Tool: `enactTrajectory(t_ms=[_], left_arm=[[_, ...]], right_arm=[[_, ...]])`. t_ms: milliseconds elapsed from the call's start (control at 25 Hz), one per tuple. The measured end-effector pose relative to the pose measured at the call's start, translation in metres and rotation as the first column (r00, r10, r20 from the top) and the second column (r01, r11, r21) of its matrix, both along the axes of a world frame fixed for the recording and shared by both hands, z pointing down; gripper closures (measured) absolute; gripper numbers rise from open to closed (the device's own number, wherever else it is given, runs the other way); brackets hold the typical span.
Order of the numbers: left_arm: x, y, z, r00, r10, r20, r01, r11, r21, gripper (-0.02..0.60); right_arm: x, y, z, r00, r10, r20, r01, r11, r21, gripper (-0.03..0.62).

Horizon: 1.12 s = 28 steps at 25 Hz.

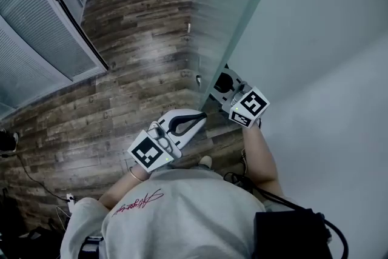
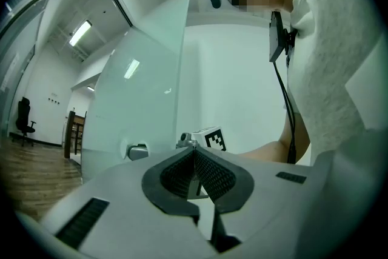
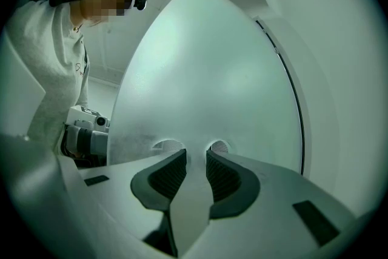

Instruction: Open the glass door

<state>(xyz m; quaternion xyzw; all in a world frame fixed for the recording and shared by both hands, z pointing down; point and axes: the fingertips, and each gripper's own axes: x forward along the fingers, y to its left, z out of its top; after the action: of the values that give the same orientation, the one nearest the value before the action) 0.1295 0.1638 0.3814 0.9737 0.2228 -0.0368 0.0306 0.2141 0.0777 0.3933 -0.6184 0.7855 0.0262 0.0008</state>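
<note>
ok, glass door (image 1: 221,6) stands edge-on in the head view, upright pane running from 12 o'clock down to mid-frame. right gripper (image 1: 221,85) sits at 3 o'clock of its near edge, nose straight at the frosted face, jaws parted, nothing between them; contact unclear. left gripper (image 1: 199,119), at 6 o'clock of that edge, is clenched empty. right is nearer, so the push is likely its job.

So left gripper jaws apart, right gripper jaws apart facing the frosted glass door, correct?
Left is wrong: the left gripper has its jaws shut on nothing, per the left gripper view. The right gripper has jaws apart, facing the frosted glass door.
</note>
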Motion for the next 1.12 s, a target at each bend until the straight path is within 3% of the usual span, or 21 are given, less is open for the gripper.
enactTrajectory(t_ms=[280,440,1120], left_arm=[[0.014,0.019,0.006,0.999,0.044,0.001,-0.044,0.997,0.056,0.565],[0.024,0.027,0.007,0.998,0.062,0.006,-0.062,0.998,0.028,0.565],[0.064,0.07,0.007,0.977,0.213,0.015,-0.214,0.976,0.041,0.565]], right_arm=[[0.006,0.008,-0.003,0.999,-0.039,0.011,0.039,0.999,0.012,0.484],[0.012,0.016,-0.003,0.998,-0.06,0.005,0.06,0.998,0.004,0.484],[0.047,0.055,-0.005,0.997,-0.071,0.039,0.07,0.997,0.031,0.484]])
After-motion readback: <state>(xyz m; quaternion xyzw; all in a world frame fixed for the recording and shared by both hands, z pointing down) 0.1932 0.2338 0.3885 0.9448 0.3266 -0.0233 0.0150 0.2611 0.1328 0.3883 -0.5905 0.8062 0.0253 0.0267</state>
